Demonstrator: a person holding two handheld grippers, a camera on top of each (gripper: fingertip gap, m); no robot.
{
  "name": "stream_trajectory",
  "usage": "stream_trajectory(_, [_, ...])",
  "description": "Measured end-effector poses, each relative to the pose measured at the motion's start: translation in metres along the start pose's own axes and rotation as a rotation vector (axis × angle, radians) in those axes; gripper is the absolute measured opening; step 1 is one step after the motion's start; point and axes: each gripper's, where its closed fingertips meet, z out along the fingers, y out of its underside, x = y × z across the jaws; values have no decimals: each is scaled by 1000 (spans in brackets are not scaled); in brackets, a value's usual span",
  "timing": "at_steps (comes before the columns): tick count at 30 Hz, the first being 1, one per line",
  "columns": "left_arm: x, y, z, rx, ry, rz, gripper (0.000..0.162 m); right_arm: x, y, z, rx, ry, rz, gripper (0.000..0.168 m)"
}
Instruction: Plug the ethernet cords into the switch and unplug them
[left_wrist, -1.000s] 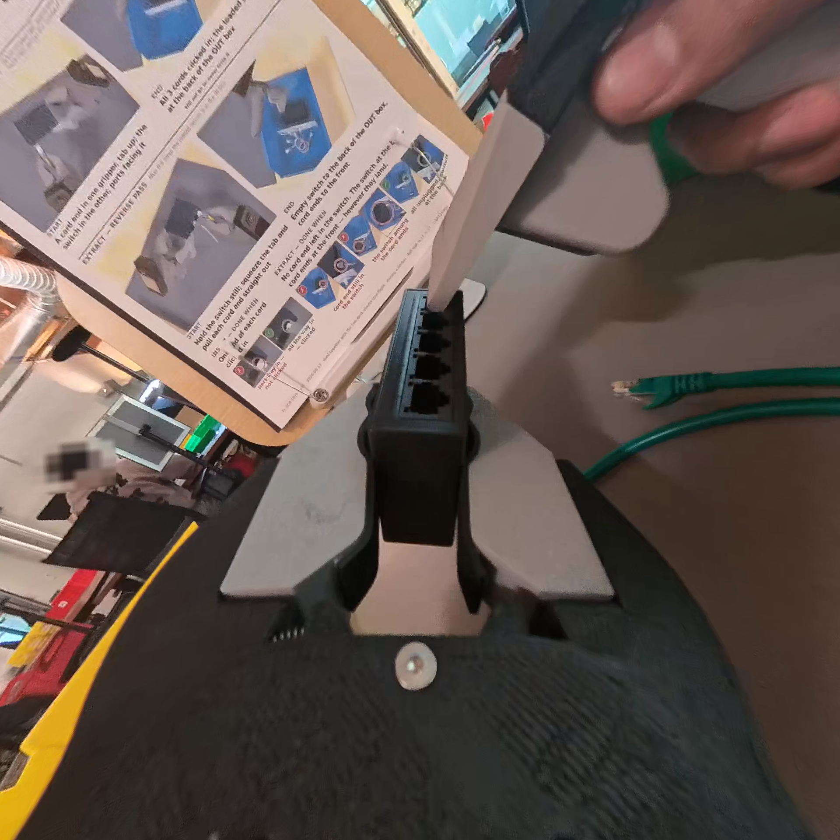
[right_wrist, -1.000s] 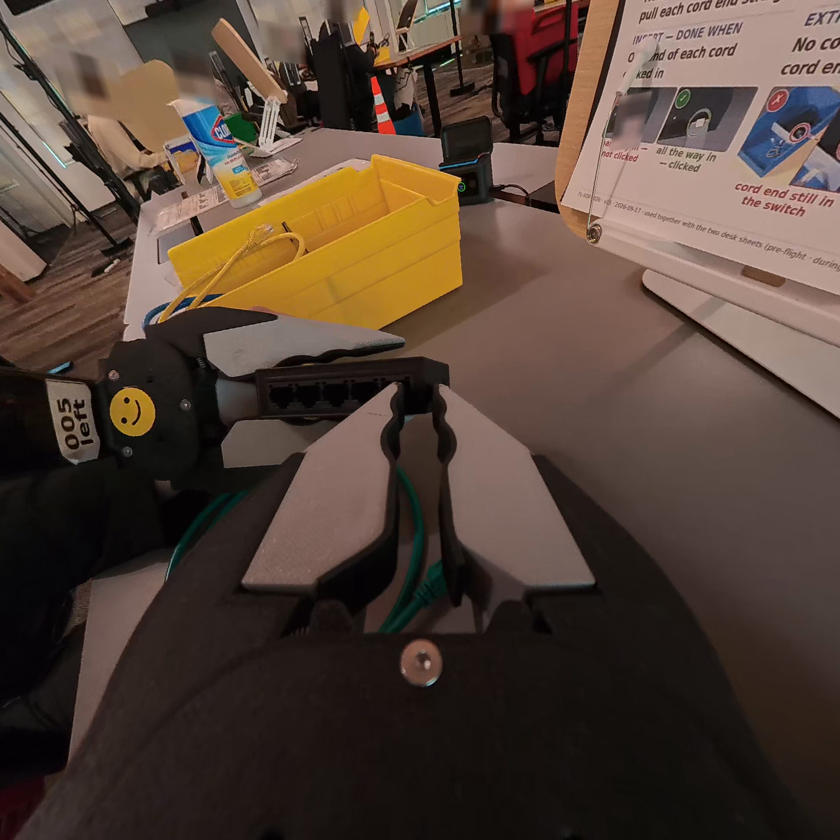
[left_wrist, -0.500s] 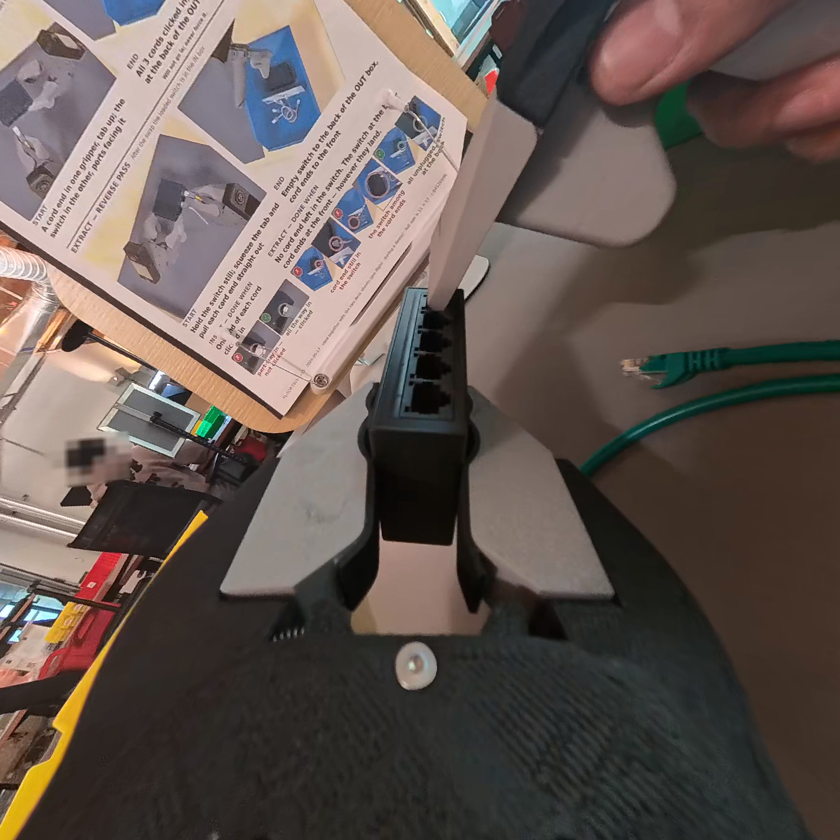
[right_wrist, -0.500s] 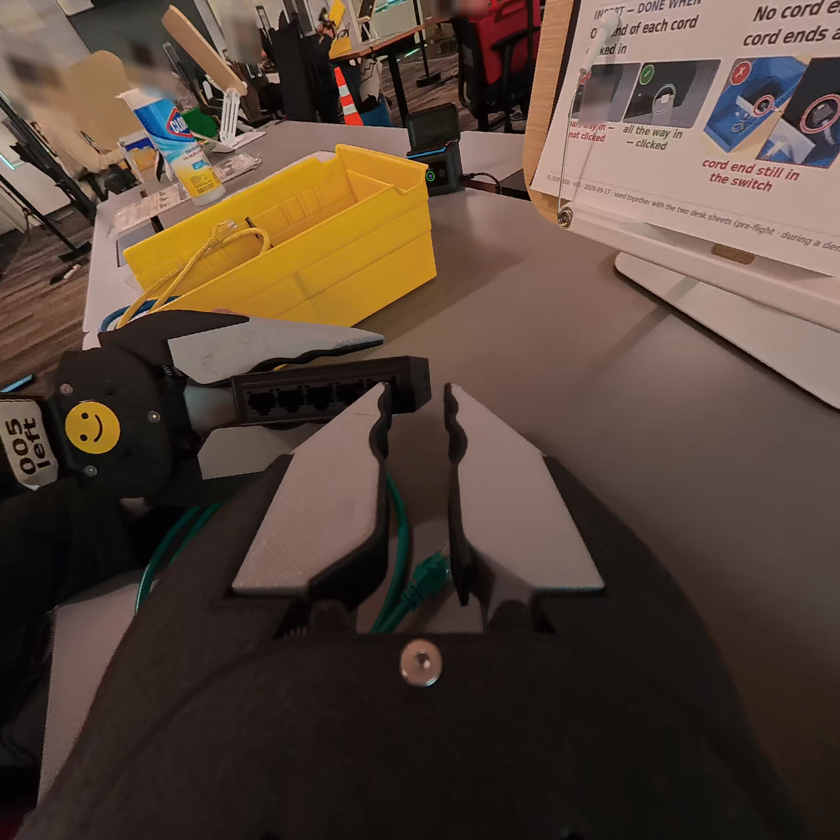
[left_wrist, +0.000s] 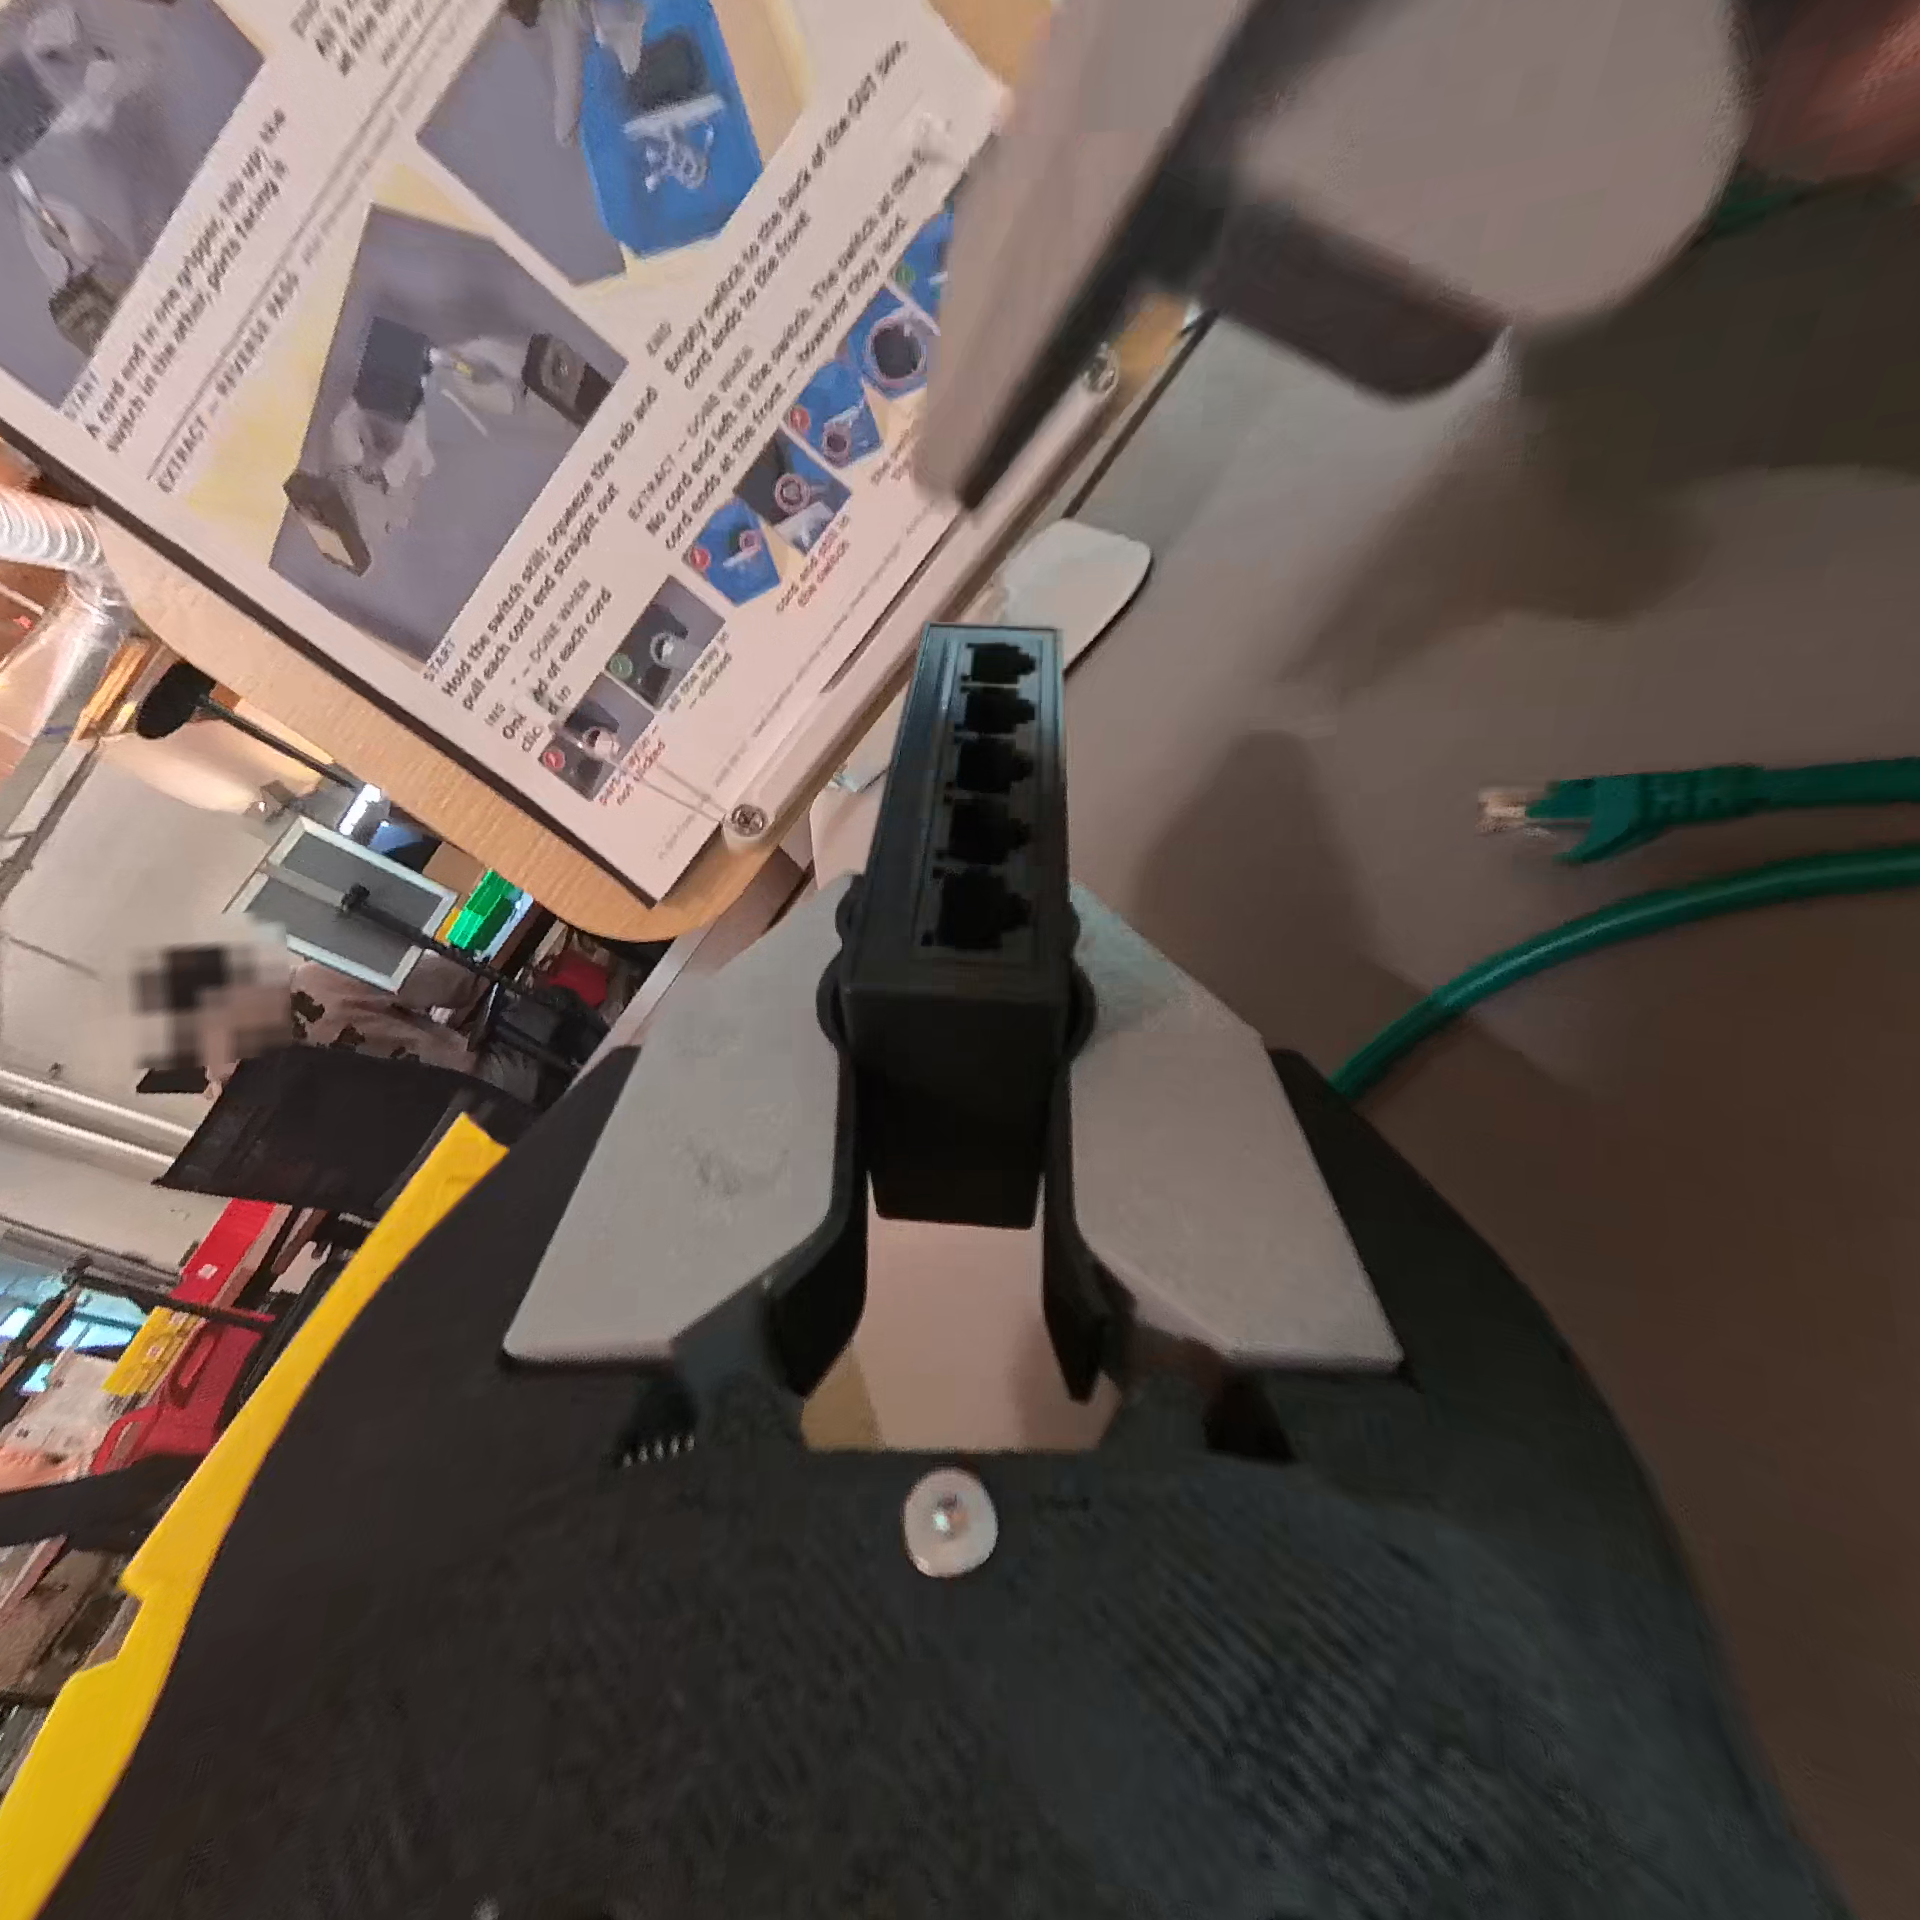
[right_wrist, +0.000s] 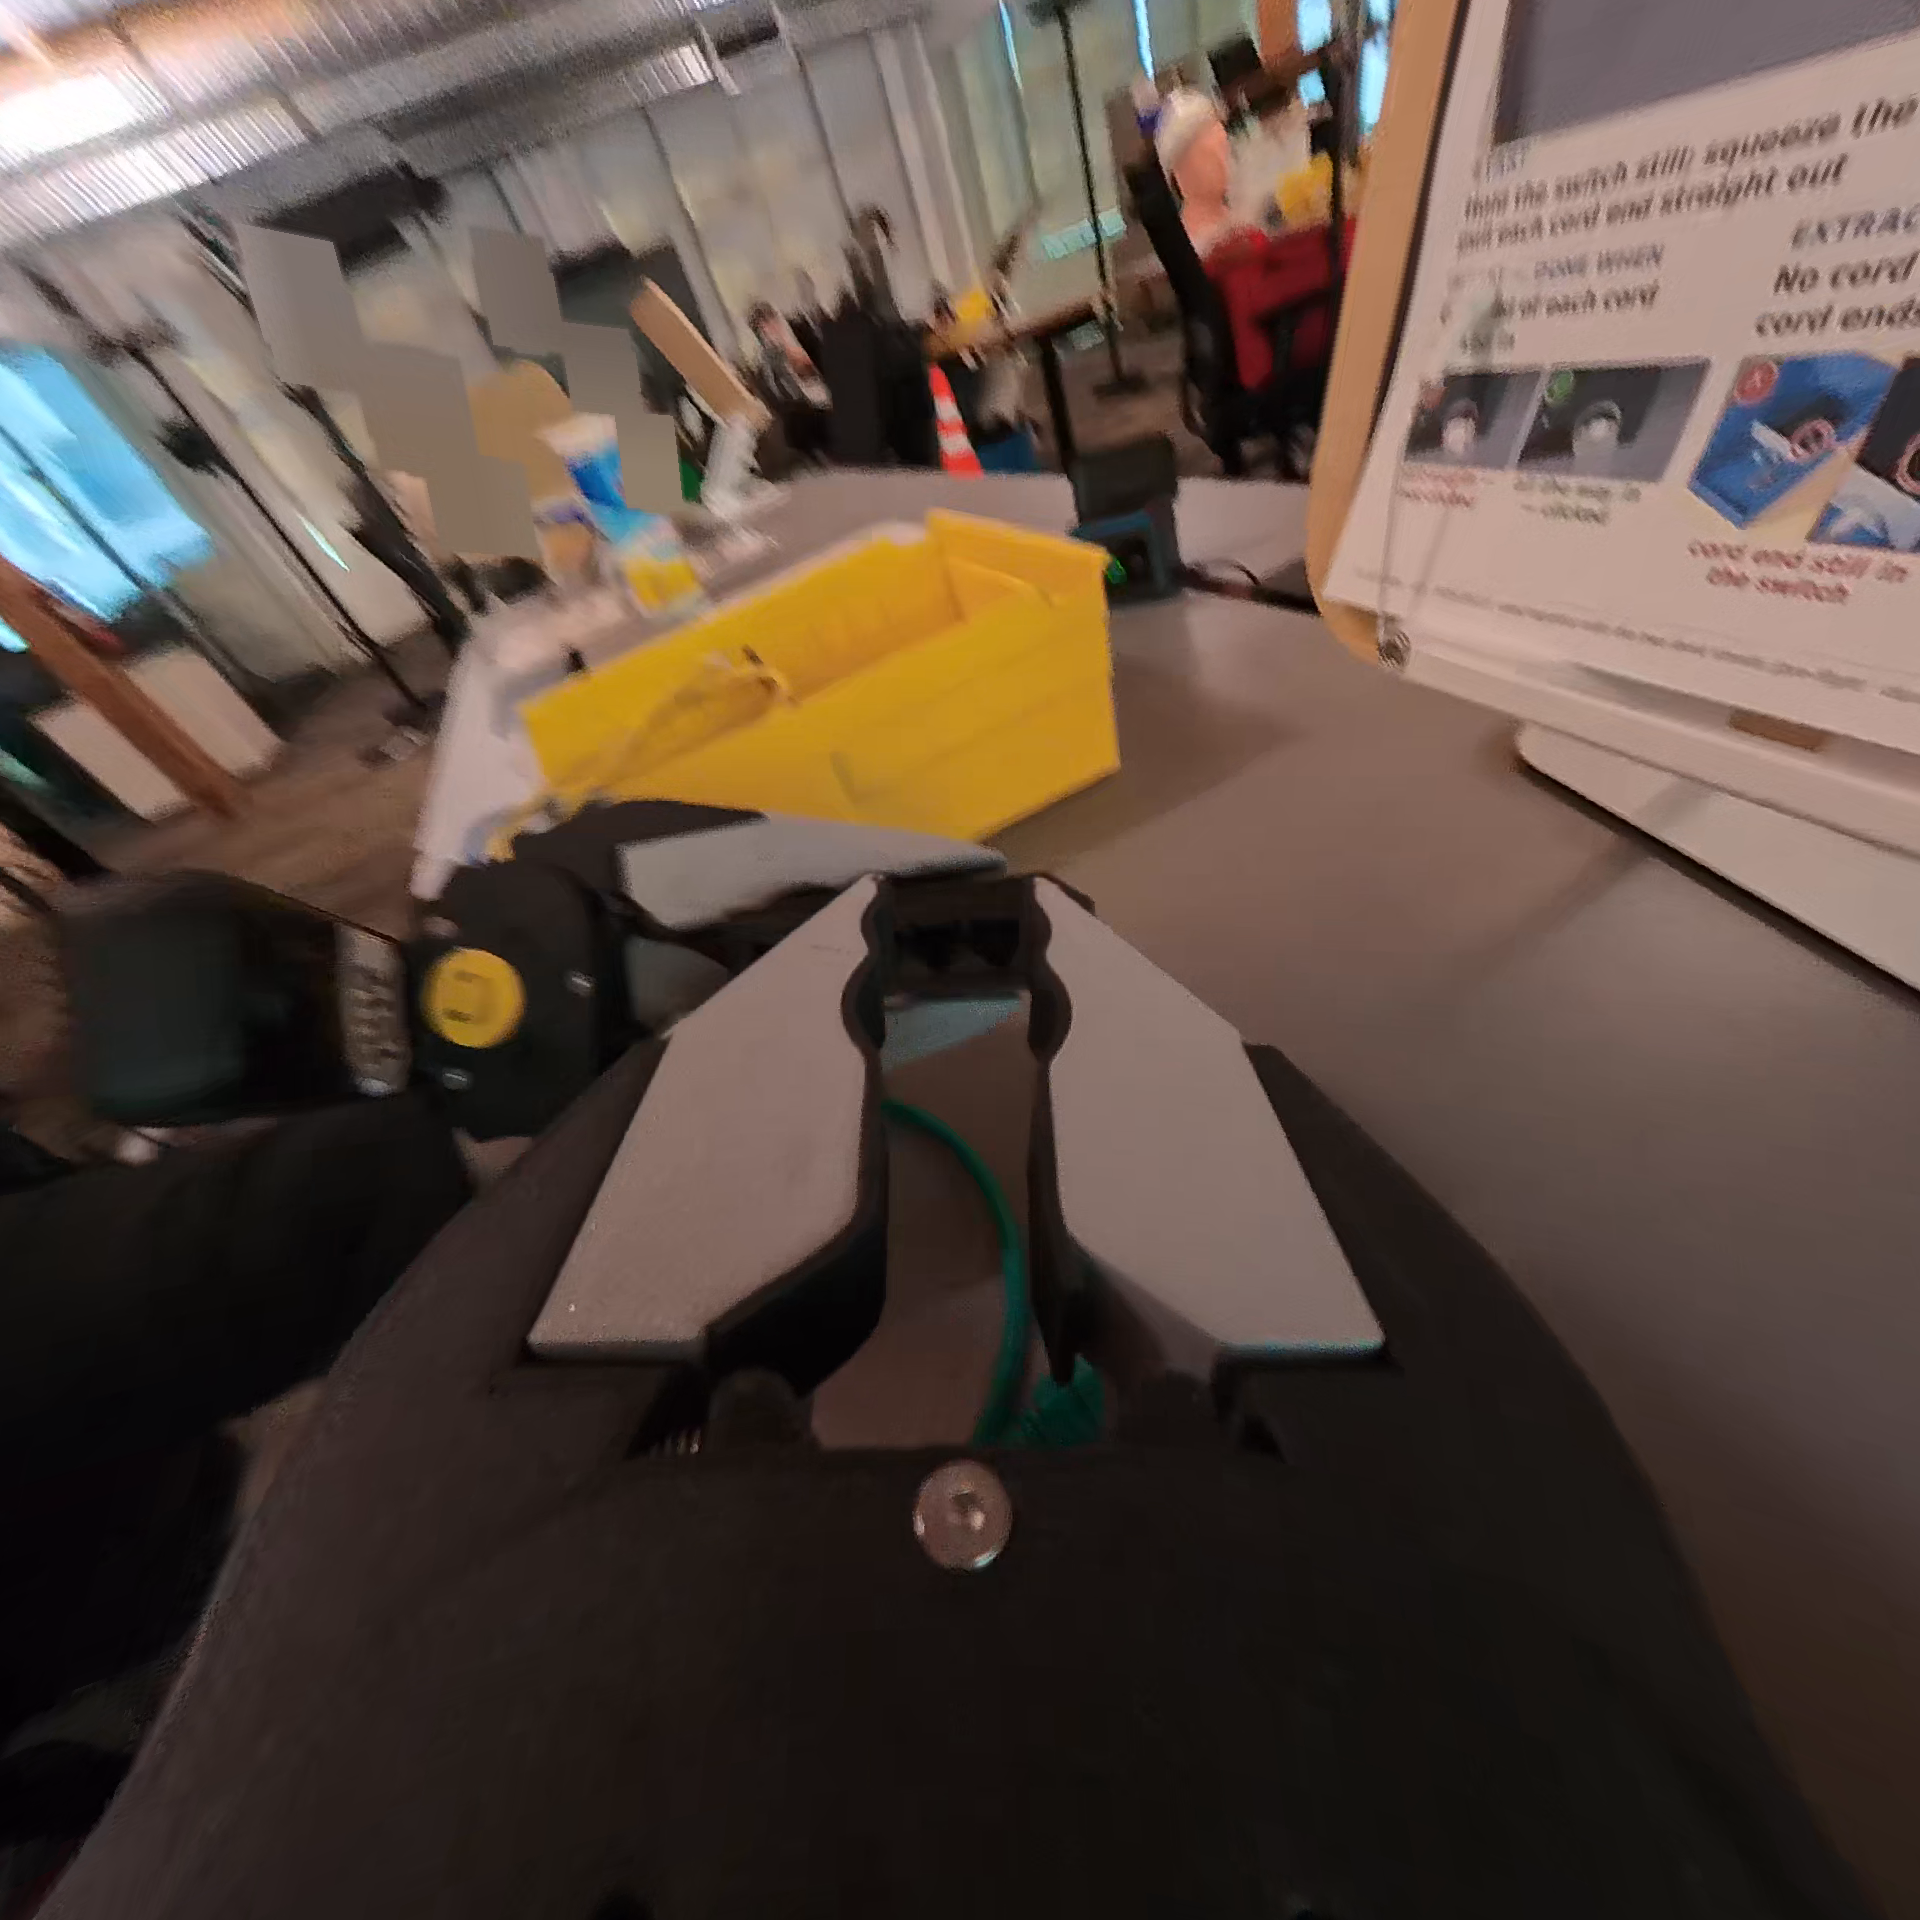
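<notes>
While both views are blurring with motion, the main things are staying readable.

Left gripper (left_wrist: 951, 997): its jaws are pinching the black switch (left_wrist: 961, 914) by its two broad sides, holding it off the grey table (left_wrist: 1558, 1299).
Switch: it is pointing away along the fingers, its row of ports facing up toward the camera; every port is showing empty.
Right gripper (right_wrist: 956, 935): its jaws are standing apart with nothing between them; the tips are framing the switch's far end (right_wrist: 951, 940), and whether they are touching it cannot be told. In the left wrist view it (left_wrist: 1039, 343) is hanging blurred above the switch, clear of it.
Green ethernet cord (left_wrist: 1704, 795): it is lying on the table to the right of the switch, well apart from it, its clear plug end pointing left and plugged into nothing.
Yellow bin (right_wrist: 873, 696): it is sitting on the table behind the grippers, with a yellow cord (right_wrist: 717, 675) looping inside it.
Instruction sheet (right_wrist: 1662, 395): it is standing propped on a wooden board at the table's far right side.
</notes>
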Motion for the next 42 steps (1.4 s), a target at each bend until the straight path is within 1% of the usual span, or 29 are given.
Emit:
stream_trajectory(3, [0,0,0,11,2,-15,32,-3,-24,-16,148,-97,112,27])
stream_trajectory(6, [-1,-1,1,4,-16,6,33,6,-31,-25,198,-116,192,36])
stream_trajectory(8, [1,-1,1,4,-13,16,33,9,-27,-23,167,-110,195,40])
stream_trajectory(19, [-10,12,3,-47,-49,-44,32,12,3,-3,-15,30,52,40])
stream_trajectory(25, [-12,15,3,-62,-46,-72,32,13,14,4,-70,42,46,41])
stream_trajectory(34, [-21,20,1,-63,-57,-163,32,12,31,10,-158,49,37,40])
stream_trajectory(42, [-25,24,1,-89,-86,-155,32,22,60,8,-371,143,-76,43])
